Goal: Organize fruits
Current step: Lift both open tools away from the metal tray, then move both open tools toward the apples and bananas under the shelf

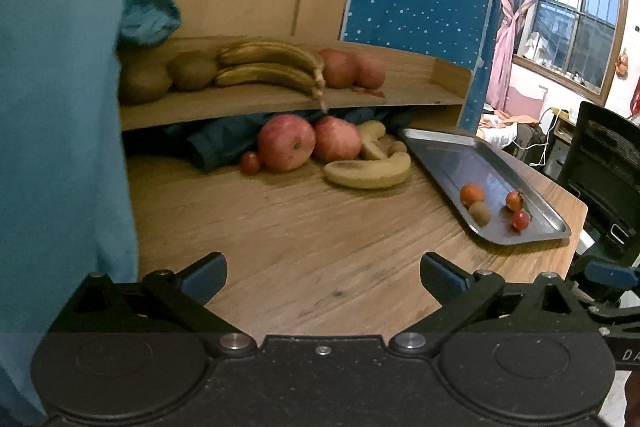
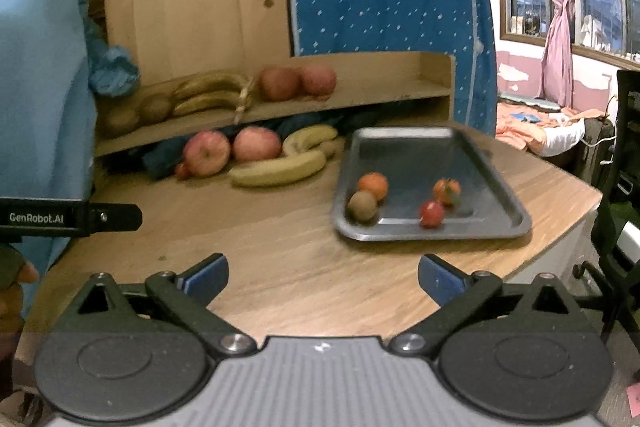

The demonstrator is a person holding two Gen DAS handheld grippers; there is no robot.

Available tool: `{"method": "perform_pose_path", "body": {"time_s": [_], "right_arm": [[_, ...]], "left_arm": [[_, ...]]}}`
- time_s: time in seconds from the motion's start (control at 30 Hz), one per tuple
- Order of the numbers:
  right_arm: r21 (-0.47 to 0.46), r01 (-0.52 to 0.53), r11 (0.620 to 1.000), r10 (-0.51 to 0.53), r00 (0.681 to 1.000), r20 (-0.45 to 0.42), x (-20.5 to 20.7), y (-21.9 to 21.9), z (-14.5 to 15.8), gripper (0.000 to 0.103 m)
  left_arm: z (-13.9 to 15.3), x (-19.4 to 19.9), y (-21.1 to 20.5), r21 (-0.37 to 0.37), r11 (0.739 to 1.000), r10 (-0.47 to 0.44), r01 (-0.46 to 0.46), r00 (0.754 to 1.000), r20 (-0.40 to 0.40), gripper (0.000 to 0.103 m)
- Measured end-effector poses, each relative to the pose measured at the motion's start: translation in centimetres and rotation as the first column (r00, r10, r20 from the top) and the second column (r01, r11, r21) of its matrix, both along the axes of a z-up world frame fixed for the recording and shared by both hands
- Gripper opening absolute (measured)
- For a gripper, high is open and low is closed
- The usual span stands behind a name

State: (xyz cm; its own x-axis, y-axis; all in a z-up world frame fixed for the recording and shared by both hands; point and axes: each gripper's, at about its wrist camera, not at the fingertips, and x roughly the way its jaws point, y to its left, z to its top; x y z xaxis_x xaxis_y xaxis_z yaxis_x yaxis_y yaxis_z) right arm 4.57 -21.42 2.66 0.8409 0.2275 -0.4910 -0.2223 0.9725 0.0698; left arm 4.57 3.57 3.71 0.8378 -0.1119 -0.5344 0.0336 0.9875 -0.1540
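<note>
Both claws hung wide apart and empty; the right gripper (image 2: pixel 323 277) sat nearer the tray (image 2: pixel 496 183), loose banana (image 2: pixel 280 169) lying crosswise just left of it.

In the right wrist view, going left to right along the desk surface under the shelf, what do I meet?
Small red fruit → left apple → right apple → front banana → metal tray holding a kiwi, an orange, a small red fruit and another orange fruit.
</note>
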Motion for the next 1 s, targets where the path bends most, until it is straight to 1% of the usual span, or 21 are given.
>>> {"method": "perform_pose_path", "body": {"time_s": [0.17, 0.37, 0.47, 0.6, 0.73, 1.0], "right_arm": [[-0.013, -0.011, 1.0, 0.011, 0.999, -0.034, -1.1, 1.4, -0.6, 0.103], [-0.009, -0.008, 1.0, 0.008, 0.999, -0.052, -1.5, 2.0, -0.7, 0.103], [-0.015, -0.01, 1.0, 0.009, 0.999, -0.053, -1.2, 2.1, -0.6, 0.103], [-0.019, -0.01, 1.0, 0.009, 0.998, -0.056, -0.7, 2.2, -0.7, 0.103], [-0.038, -0.035, 0.999, 0.033, 0.998, -0.049, 0.4, 2.4, -0.6, 0.103], [-0.048, -0.121, 0.991, 0.121, 0.993, 0.003, 5.0, 1.8, 0.3, 0.103]], "left_arm": [[-0.6, -1.4, 0.9, -0.012, 1.0, 0.012, -0.012, 1.0, -0.003, 0.102], [-0.9, -1.8, 1.0, -0.037, 0.999, 0.004, -0.004, 1.0, -0.005, 0.102], [-0.8, -1.4, 1.0, -0.036, 0.999, 0.005, -0.005, 1.0, -0.003, 0.102], [-0.4, -0.4, 0.7, -0.027, 1.0, 0.008, -0.009, 1.0, -0.008, 0.102], [0.3, 0.9, 0.2, -0.002, 1.0, 0.014, -0.014, 1.0, -0.013, 0.102], [1.7, 4.7, -1.1, 0.063, 0.995, 0.072, -0.071, 0.997, -0.019, 0.102]]}}
